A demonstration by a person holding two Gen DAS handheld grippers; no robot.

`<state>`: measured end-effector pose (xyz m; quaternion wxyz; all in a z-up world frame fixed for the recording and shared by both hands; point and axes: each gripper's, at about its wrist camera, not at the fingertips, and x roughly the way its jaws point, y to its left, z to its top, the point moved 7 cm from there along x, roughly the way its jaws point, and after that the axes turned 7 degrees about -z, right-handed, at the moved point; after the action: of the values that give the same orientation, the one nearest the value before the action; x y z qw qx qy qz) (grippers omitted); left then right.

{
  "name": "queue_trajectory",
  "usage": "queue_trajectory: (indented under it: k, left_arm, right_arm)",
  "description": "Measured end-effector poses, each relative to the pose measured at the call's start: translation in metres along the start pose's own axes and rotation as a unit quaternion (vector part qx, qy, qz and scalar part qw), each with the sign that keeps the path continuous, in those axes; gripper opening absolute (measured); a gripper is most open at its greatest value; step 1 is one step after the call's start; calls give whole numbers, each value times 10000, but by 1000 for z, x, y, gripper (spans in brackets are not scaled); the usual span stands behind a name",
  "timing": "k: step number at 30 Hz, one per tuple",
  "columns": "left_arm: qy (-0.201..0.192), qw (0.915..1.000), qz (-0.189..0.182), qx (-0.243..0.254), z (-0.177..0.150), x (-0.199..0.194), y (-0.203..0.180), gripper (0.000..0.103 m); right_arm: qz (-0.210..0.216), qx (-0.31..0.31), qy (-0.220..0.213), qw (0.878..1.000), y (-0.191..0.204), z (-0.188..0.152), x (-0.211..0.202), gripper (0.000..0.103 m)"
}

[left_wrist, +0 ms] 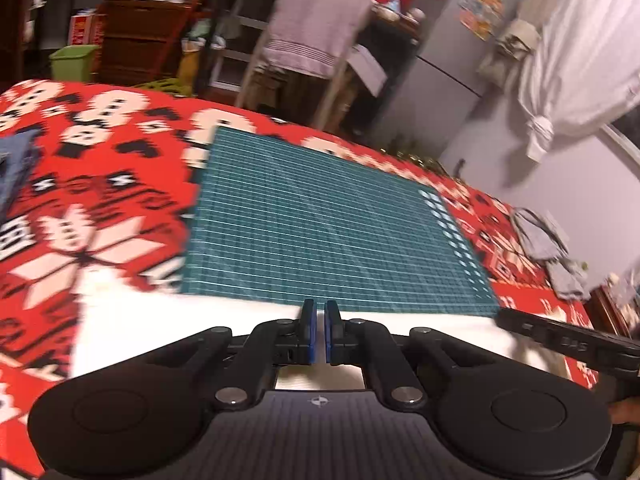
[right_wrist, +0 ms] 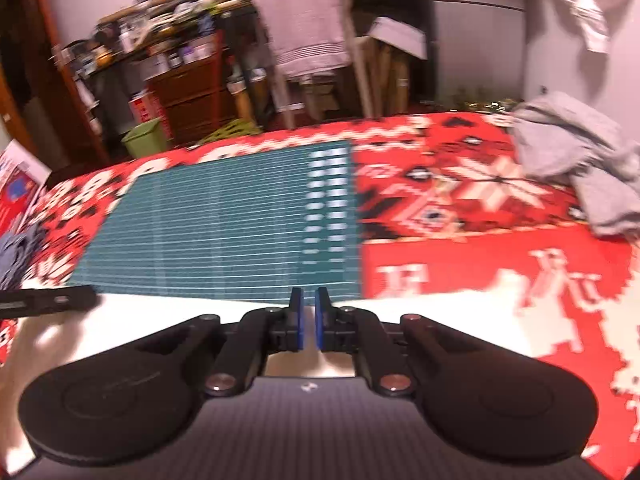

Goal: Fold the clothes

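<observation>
- Task item: crumpled grey fabric garments (right_wrist: pixel 576 160), heaped at the far right of the table on the red, white and black patterned knit cloth (right_wrist: pixel 460 264). The same heap shows at the right edge in the left wrist view (left_wrist: pixel 548 244).
- Key relation: the heap lies ahead and to the right of the right tongs (right_wrist: pixel 308 312), well apart from them. The left tongs (left_wrist: pixel 319 320) are farther off still. Judgement: the right hand is the nearer one to reach for it.
- Long axis: the heap appears to run near-to-far along the right edge; blur prevents a firmer reading.
- Right tongs: blue pads close together with a narrow gap, holding nothing.
- Left tongs: blue pads likewise nearly together, narrow gap, empty.
- Work surface: dark green gridded cutting mat (left_wrist: pixel 320 220), flat in the middle of the table, bare, directly ahead of both tongs.
- Secondary item: blue denim-like cloth (left_wrist: pixel 16 168) at the far left edge, nearer the left tongs.
- Obstructions: none visible between the right tongs and the grey heap.
- Surroundings: pale chair draped with a pinkish-grey towel (right_wrist: pixel 304 28) beyond the far edge; light green bin (left_wrist: pixel 72 62) on the floor.
</observation>
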<state>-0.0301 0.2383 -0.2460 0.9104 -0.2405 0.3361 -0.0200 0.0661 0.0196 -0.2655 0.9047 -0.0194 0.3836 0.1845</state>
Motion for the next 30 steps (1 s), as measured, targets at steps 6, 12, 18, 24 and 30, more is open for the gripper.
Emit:
queue_trajectory:
  k: [6,12,18,24,30]
  left_arm:
    - [-212,9990,312,-242,5,-20,31,4]
    - [-362,9971,564,-354,7,-36,54,3]
    - [-480,9951,757,-423,10,-49,72,3]
    - [-709,9897,1060,-651,17,-69,89,10]
    - [-860,9845,631,-1391,23,-80,108,29]
  right_arm:
    - [-231,366,-44,9991,-46,0,-5,2]
    - [-449,612,-147,9970,-73,2,-10,0]
    - [-515,991,-170,9936,-101,4,-11,0]
    - [-803,1143,-402,9894,-114,10,-23,11]
    - [-665,1465,-398,9862,-130,13,-25,22]
